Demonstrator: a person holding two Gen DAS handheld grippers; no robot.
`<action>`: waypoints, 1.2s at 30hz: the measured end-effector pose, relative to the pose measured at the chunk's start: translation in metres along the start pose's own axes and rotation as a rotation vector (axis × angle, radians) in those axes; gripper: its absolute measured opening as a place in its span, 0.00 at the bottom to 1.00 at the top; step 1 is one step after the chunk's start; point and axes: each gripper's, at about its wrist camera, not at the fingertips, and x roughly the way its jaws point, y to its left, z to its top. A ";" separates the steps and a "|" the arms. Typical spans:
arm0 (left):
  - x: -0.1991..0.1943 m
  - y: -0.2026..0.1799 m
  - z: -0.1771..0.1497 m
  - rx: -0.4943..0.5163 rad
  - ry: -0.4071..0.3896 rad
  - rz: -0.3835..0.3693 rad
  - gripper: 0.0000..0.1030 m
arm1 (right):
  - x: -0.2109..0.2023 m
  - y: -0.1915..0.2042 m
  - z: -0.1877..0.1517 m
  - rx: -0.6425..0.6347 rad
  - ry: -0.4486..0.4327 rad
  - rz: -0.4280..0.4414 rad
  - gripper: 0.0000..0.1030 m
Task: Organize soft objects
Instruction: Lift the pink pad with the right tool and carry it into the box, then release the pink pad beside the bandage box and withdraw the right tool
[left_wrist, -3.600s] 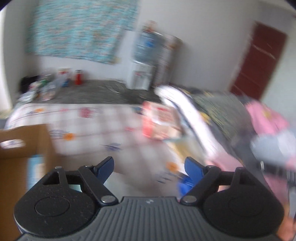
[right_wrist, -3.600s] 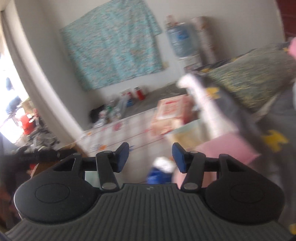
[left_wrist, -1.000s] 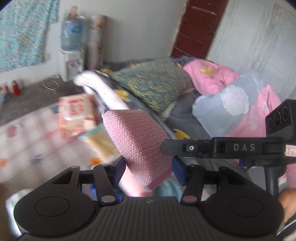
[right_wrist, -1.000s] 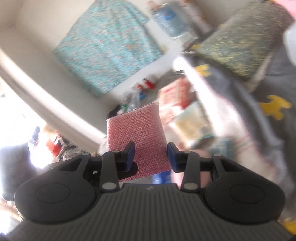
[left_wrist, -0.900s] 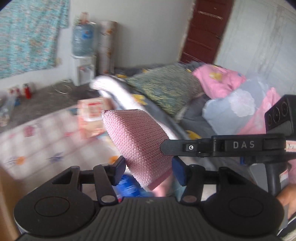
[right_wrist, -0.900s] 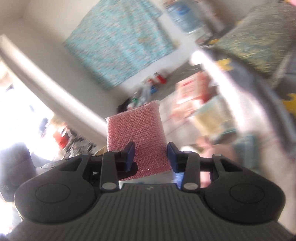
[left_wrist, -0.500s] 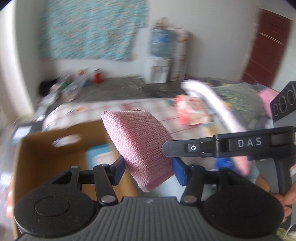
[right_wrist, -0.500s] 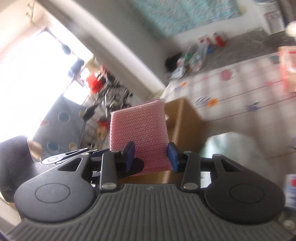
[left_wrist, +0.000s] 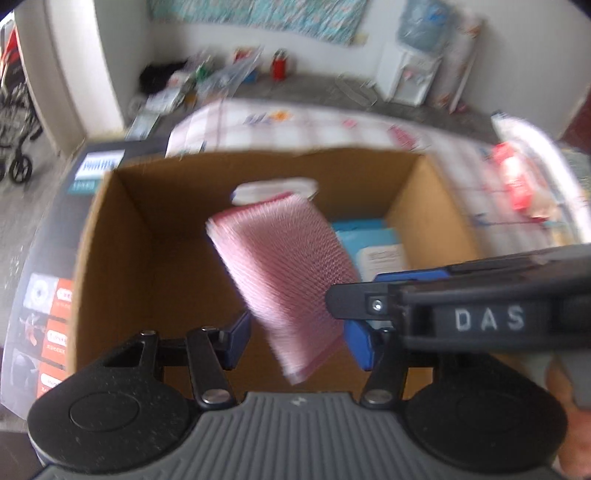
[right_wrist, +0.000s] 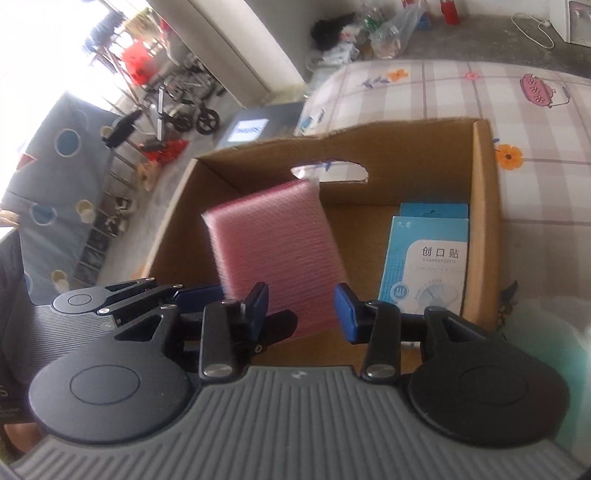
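Note:
A pink knitted sponge pad (left_wrist: 284, 273) hangs over the open cardboard box (left_wrist: 110, 236); it also shows in the right wrist view (right_wrist: 277, 254). It is motion-blurred. My left gripper (left_wrist: 295, 339) and my right gripper (right_wrist: 301, 310) both have their jaws apart around its lower end. In both views there are gaps between the pads and the sponge. The right gripper crosses the left wrist view (left_wrist: 461, 314) at the sponge's right edge. The box (right_wrist: 484, 206) holds light blue packets (right_wrist: 424, 266).
The box stands by a checked mattress (right_wrist: 517, 96). A dark printed carton (left_wrist: 48, 295) lies to its left. Clutter and a red bottle (left_wrist: 279, 68) sit on the floor by the far wall. A water dispenser (left_wrist: 410, 77) stands at the back right.
Both grippers have swung from the bed side to above the box. The jaws have widened and the sponge now looks loose and blurred between them.

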 end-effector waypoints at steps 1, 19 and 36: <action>0.012 0.004 0.000 -0.003 0.029 0.012 0.55 | 0.012 -0.003 0.002 0.008 0.017 -0.017 0.38; 0.053 0.061 0.036 -0.342 0.068 0.034 0.66 | -0.056 -0.031 0.010 -0.003 -0.160 0.054 0.38; 0.061 0.009 0.037 -0.077 0.032 0.013 0.66 | -0.055 -0.045 0.001 -0.017 -0.165 0.040 0.39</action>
